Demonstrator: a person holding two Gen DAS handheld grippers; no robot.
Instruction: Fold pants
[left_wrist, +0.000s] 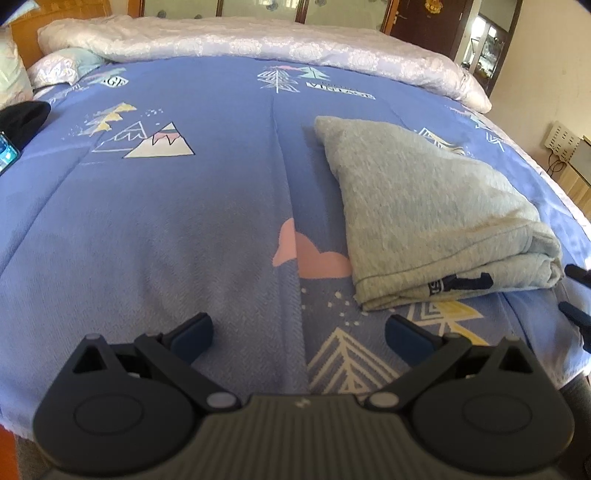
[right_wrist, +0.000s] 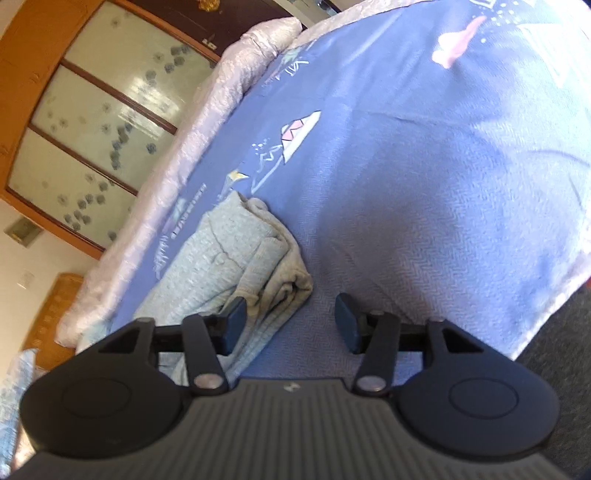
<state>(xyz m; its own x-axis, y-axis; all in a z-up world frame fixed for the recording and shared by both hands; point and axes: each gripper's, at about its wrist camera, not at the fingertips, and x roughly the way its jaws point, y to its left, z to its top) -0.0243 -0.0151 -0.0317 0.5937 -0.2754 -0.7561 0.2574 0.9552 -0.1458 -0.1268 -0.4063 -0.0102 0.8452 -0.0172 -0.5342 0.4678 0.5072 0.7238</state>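
Left wrist view: left gripper (left_wrist: 299, 338) at the bottom centre, jaws spread wide and holding nothing, hovering over the blue bedspread (left_wrist: 166, 229) with its woven herringbone texture and printed mountains, trees and a pink cloud. Pants (left_wrist: 432, 206) in the right half of the frame, soft light grey knit, lying as a thick layered bundle, roughly triangular, narrow toward the top and broad near the lower right, with a stitched hem and a dark printed patch along the near edge. Right gripper (left_wrist: 578, 291) just poking in at the right edge, close beside the bundle. Pale quilted duvet (left_wrist: 258, 40) rolled along the top; black cloth (left_wrist: 22, 118) at the far left edge. Right wrist view: right gripper (right_wrist: 290, 323) at the bottom centre, jaws apart and empty, left pad lying just at or against the stacked folds of the pants (right_wrist: 240, 254), lower left of centre; contact hard to confirm. Wooden cabinet with frosted panels (right_wrist: 85, 122) at the upper left. Judging from the compact stack and both tools free, folding looks essentially done, perhaps only a last tidy or squaring of edges left.
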